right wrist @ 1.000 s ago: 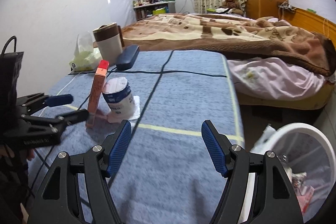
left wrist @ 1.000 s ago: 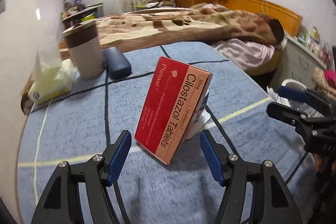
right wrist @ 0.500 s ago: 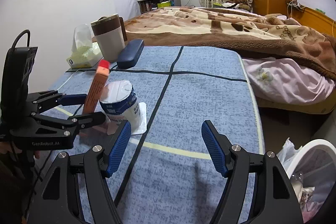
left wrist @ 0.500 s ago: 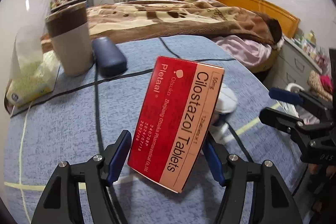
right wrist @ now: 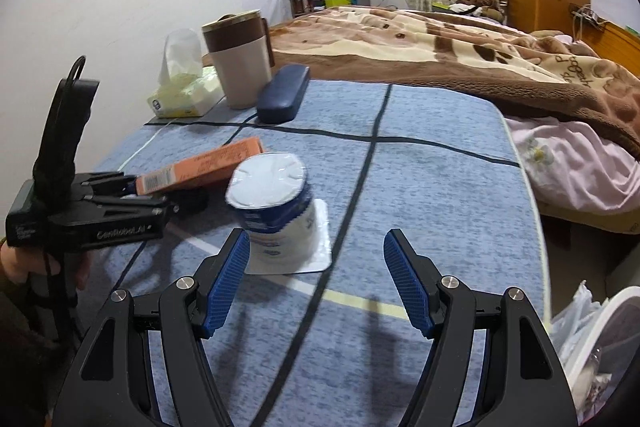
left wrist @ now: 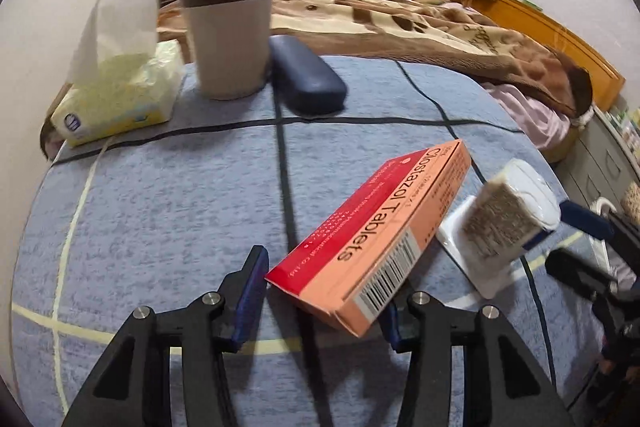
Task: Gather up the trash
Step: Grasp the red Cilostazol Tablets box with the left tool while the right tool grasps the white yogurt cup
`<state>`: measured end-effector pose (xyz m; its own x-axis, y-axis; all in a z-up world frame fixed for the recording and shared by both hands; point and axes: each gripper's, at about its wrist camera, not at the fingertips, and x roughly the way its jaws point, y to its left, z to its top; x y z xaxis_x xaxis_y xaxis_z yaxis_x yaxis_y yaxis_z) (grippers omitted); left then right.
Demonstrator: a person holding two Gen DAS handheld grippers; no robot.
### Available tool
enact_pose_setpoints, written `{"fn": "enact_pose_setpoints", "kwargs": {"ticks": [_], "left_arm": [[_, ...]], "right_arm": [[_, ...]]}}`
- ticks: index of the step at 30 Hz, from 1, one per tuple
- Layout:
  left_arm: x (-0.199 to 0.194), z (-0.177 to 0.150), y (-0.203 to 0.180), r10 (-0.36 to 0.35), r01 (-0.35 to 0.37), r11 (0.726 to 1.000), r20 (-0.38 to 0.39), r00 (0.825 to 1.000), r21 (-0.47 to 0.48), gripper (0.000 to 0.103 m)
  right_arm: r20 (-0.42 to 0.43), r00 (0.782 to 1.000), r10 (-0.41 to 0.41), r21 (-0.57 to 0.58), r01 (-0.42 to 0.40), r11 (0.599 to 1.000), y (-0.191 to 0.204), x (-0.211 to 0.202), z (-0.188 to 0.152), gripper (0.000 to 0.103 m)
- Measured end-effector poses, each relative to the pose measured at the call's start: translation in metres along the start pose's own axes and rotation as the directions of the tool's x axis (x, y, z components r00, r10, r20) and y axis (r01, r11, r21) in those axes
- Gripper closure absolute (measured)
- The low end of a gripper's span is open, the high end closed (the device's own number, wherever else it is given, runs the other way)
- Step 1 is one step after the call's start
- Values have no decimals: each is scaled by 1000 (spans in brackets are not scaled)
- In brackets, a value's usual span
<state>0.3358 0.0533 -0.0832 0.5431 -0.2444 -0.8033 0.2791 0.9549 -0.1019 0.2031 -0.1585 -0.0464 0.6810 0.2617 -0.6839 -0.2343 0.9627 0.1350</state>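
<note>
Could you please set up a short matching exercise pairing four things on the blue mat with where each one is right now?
Things:
1. red and orange tablet box
2. white yogurt cup with blue label
3. dark blue glasses case
4. yellow tissue pack

Places:
A. beside the beige and brown mug
B. far left corner of the mat
C. between the closing left jaws
D. just ahead of the open right jaws

Pairs: 1-C, 2-D, 3-A, 4-B

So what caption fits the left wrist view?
Left gripper closing around a tilted red tablet box on the blue mat.

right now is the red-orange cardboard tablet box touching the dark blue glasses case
Apart. The left wrist view shows bare blue cloth between tablet box and glasses case.
</note>
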Motion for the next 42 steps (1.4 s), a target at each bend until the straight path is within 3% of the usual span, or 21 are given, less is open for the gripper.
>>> {"fn": "enact_pose_setpoints", "kwargs": {"ticks": [5,12,19,20,22,36,42], "left_arm": [[-11,-5,1,-6,6,999,-6,1000,47,51],[-30,-8,-4,-71,69,989,15,997,128,39],[-36,-6,-14,-103,99,976,10,995,195,38],[-35,-5,-14,-97,93,974,11,995,205,38],[-31,0,-15,-89,86,973,6,996,213,38],[3,18,-34,-151,160,950,-54,987,267,34],[3,11,-43,-138,151,941,-66,988,302,33]], "right_arm": [[-20,1000,18,-13,-19,1000,8,13,6,32],[-47,999,1,3,-1,1000,9,28,14,32],[-46,998,31,13,-31,999,5,31,15,32],[-45,999,28,-1,-28,1000,6,31,15,33],[-42,998,35,-1,-35,999,6,32,16,53],[-37,999,-3,46,5,999,-13,23,16,54],[-25,1000,-6,71,7,997,-21,17,16,54]]}}
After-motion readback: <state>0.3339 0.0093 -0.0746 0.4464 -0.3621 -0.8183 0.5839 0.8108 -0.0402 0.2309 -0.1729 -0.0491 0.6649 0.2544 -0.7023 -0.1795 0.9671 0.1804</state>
